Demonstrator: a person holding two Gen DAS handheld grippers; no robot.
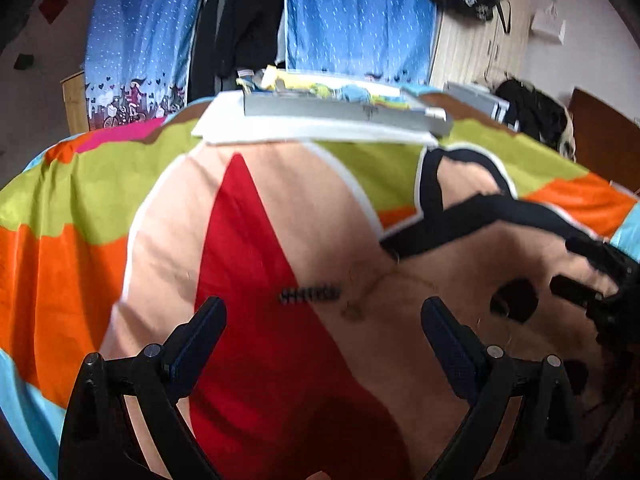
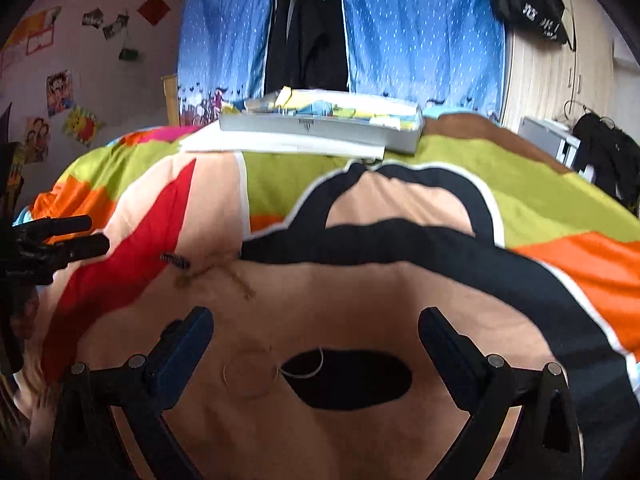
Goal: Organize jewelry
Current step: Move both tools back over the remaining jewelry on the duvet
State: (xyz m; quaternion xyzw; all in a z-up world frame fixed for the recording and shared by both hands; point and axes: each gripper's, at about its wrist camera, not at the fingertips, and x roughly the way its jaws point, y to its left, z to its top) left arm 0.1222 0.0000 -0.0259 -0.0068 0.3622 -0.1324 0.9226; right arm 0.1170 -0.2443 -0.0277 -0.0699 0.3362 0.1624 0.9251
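Right wrist view: both grippers' fingers apart, nothing held. Thin gold chain [image 2: 216, 276] tangled by beaded bracelet [image 2: 175, 260] on bed quilt [image 2: 360, 304]; both could be snagged together.

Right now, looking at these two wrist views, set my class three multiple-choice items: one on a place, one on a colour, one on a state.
1. Where does the grey box lie?
A. On white sheets at the far edge of the bedspread
B. Between the right gripper's fingers
C. Hanging on the wardrobe

2. What colour is the curtain behind the bed?
A. Plain green
B. Blue with small white marks
C. Red

3. How does the left gripper stand?
A. Shut on the dark beaded piece
B. Shut on the thin chain
C. Open, holding nothing

Answers:
1 A, the box rests on the white sheets, far from both grippers.
2 B, blue dotted cloth shows in both views.
3 C, its fingers are spread wide, with the dark beaded piece and thin chain lying loose on the bedspread beyond them.
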